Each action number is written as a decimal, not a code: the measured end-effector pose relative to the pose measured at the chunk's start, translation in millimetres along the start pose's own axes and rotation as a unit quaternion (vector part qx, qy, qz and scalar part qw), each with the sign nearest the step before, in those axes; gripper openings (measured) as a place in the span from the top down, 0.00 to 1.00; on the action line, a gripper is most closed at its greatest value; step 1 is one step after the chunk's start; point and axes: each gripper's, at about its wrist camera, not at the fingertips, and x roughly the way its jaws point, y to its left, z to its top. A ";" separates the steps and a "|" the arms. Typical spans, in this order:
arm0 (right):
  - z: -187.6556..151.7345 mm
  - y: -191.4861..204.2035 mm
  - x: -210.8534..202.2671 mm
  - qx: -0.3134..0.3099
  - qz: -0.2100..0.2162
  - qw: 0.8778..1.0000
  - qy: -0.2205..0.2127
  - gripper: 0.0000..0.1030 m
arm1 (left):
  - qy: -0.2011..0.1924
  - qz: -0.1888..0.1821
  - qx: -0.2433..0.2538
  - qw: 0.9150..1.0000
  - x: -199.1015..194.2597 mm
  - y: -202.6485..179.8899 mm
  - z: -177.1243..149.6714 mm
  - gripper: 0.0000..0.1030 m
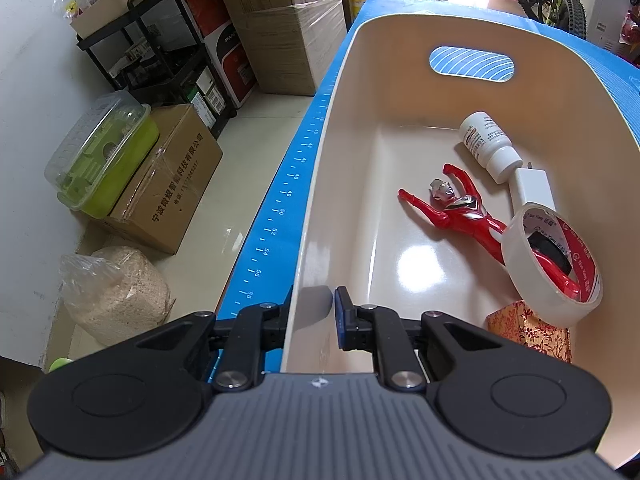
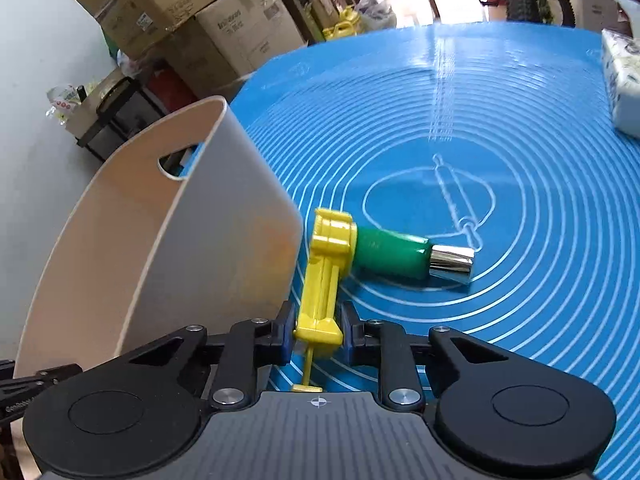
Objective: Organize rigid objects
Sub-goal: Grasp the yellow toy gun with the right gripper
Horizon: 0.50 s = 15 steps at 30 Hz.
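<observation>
A cream plastic bin (image 1: 352, 92) stands on the blue mat (image 1: 280, 200). In it lie a red hero figure (image 1: 460, 212), a white bottle (image 1: 486, 142), a white charger (image 1: 534, 188), a tape roll (image 1: 556, 264) and a patterned box (image 1: 528, 334). My left gripper (image 1: 310, 320) is shut on the bin's near left wall, one finger outside and one inside. In the right wrist view, my right gripper (image 2: 318, 332) straddles the yellow handle of a yellow-and-green toy tool (image 2: 340, 256) with a chrome tip, lying on the mat (image 2: 480, 140) beside the bin (image 2: 192, 240). Small gaps show at both pads.
Cardboard boxes (image 1: 168, 176), a black rack (image 1: 160, 52), a green lidded container (image 1: 100, 156) and a sack (image 1: 120, 292) stand on the floor left of the table. A tissue pack (image 2: 622, 80) lies at the mat's far right.
</observation>
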 end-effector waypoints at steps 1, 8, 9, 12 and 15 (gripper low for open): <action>0.6 -0.6 -2.8 0.004 0.001 1.000 -0.002 0.69 | 0.000 -0.001 -0.001 1.000 0.1 0.6 -0.1 0.82; -0.7 1.0 -11.1 -0.003 -0.007 1.000 -0.006 0.69 | 0.001 -0.004 -0.002 1.000 1.1 1.0 -0.2 0.82; -2.7 9.6 -10.7 -0.041 -0.025 0.999 -0.007 0.69 | 0.001 -0.004 -0.002 1.000 1.1 1.3 0.0 0.82; -17.1 43.6 -6.4 -0.176 -0.092 0.980 -0.003 0.69 | 0.001 -0.005 -0.003 1.000 0.9 1.2 0.5 0.82; -30.9 64.7 2.0 -0.261 -0.137 0.956 0.007 0.68 | 0.001 -0.004 -0.002 1.000 1.3 1.1 0.6 0.82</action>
